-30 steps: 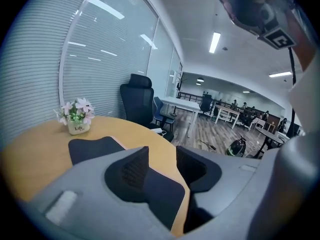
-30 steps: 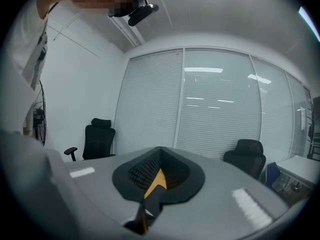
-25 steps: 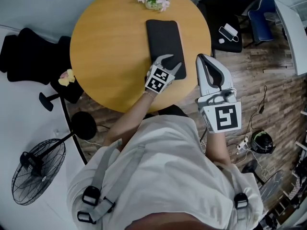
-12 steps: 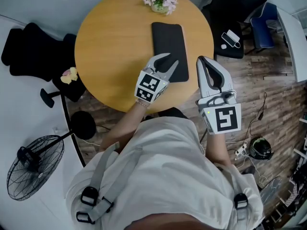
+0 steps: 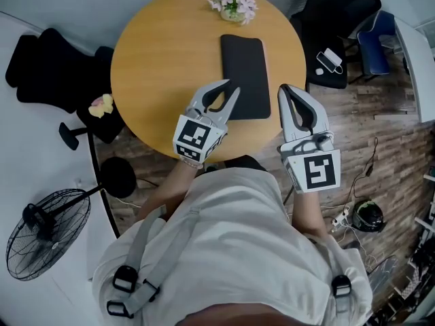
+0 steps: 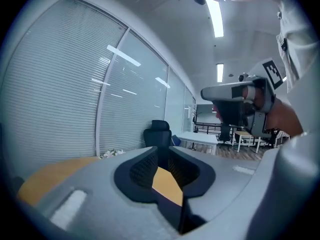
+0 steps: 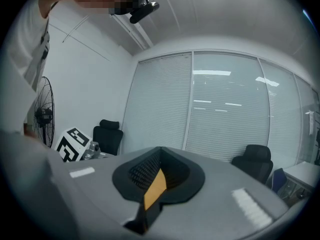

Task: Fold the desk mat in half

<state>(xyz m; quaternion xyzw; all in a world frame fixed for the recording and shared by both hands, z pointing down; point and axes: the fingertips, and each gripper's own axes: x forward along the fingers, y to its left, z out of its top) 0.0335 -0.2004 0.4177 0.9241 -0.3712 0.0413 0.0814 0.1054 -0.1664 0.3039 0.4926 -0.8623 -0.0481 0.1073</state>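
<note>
1. At the lower centre of the head view, the left hand-held gripper (image 5: pixel 230 89) hangs over the near part of the table (image 5: pixel 163 60). Its jaws are only a narrow slit apart and hold nothing; its own view shows bare tabletop through the gap.
2. Just to its right, at the table's rim, the right hand-held gripper (image 5: pixel 285 88) has its tips together and is empty.
3. A second ago the left one was over the near left corner of the desk mat (image 5: pixel 248 73) with its jaws wider. It has since drawn back toward the lower left, and its jaws have just been closing. The right one and the mat have not moved.
4. The mat lies flat on the table's right half, in the upper centre of the frame. Its long axis runs top to bottom, leaning slightly. The far short end points at the flowers (image 5: pixel 233 5), the near one at the person.
</note>
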